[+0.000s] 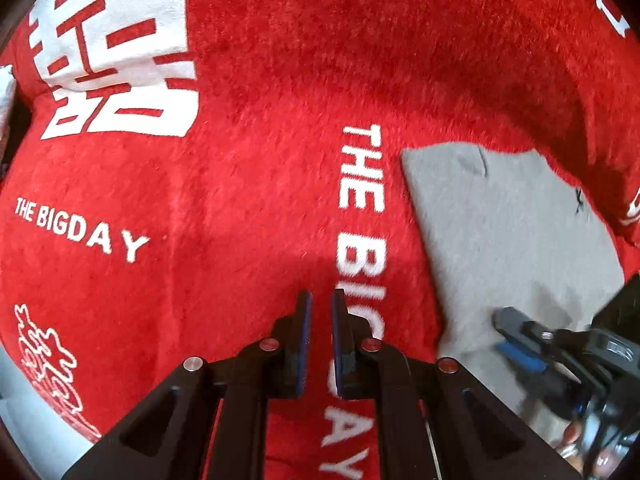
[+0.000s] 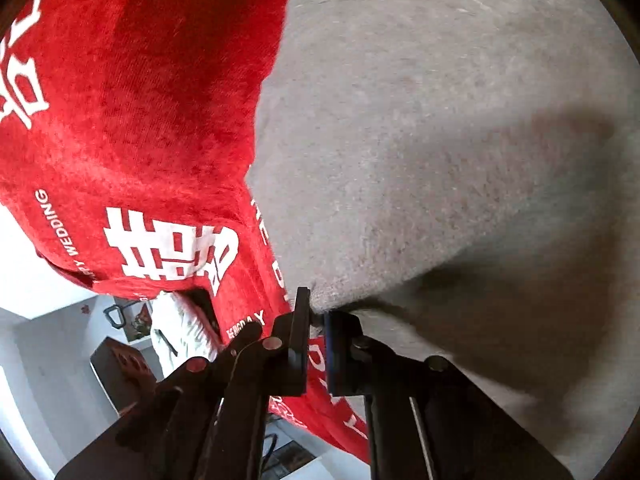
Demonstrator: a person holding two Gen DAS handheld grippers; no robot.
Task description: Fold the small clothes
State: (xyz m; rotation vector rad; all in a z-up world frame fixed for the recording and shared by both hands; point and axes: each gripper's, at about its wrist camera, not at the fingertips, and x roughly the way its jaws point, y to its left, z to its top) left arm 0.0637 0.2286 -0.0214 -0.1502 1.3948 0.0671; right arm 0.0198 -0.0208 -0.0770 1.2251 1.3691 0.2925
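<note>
Left gripper (image 1: 321, 304): your jaws sit nearly closed and empty above the red blanket (image 1: 256, 168).
Right gripper (image 2: 317, 312): your jaws pinch the gray cloth's (image 2: 440, 140) near edge, it seems.
Gray cloth: flat on the blanket, at 3 o'clock from your left gripper.

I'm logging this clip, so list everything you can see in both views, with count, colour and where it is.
grey garment: one, grey, lying on the red cloth, right side of the left wrist view.
red cloth: one, red plush with white lettering, covering the work surface.
left claw: one, black with blue pads, shut, empty, above the red cloth.
right claw: one, black with blue pads, shut on the grey garment's edge.
</note>
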